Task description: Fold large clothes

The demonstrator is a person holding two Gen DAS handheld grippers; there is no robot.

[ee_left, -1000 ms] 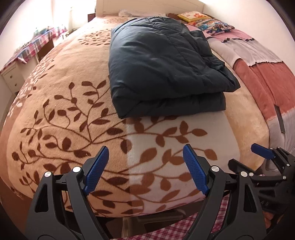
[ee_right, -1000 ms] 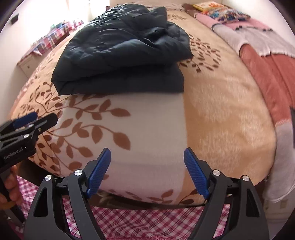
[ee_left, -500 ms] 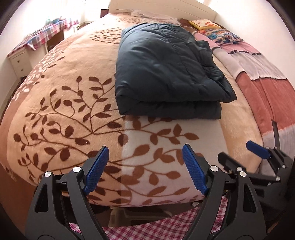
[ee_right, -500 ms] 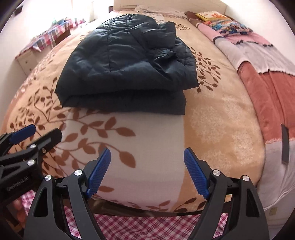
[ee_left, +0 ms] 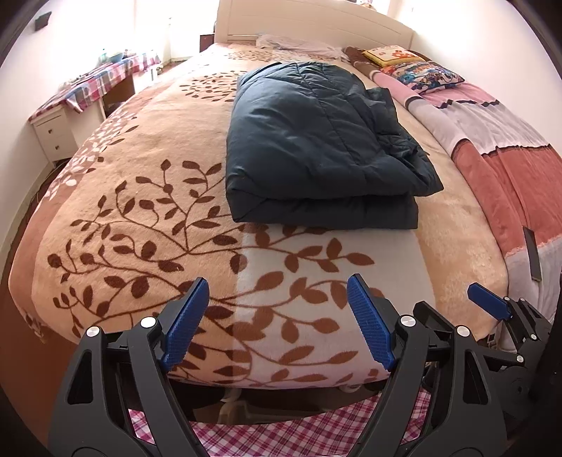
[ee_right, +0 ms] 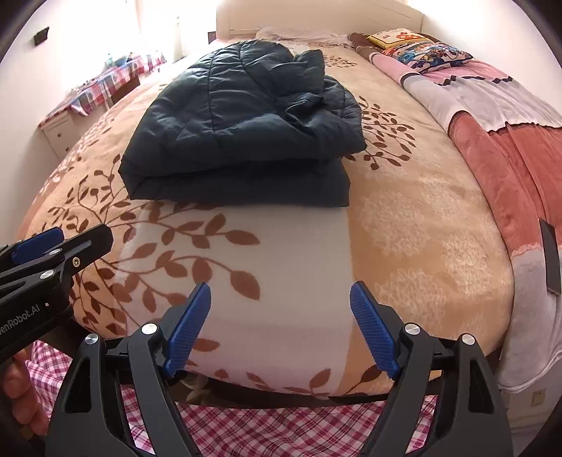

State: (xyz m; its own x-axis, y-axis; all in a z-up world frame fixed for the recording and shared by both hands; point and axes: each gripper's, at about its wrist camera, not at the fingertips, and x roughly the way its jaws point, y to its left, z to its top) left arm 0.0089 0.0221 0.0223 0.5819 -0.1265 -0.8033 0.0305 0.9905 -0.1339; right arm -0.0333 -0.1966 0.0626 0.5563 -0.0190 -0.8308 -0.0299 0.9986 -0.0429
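A dark blue puffer jacket lies folded in a thick stack on the bed's leaf-patterned blanket. My left gripper hangs open over the foot of the bed, well short of the jacket, nothing between its blue pads. My right gripper is likewise open and empty, near the blanket's front edge. Each gripper shows at the other view's side: the right gripper at lower right, the left gripper at left, held by a hand.
A pink and red quilt covers the bed's right side, with pillows near the white headboard. A desk with a checked cloth and white drawers stands at the left wall. Checked fabric lies below the grippers.
Both grippers have drawn back and risen from the bed, so the folded jacket sits farther off and more of the room shows. The jaws have stayed open.
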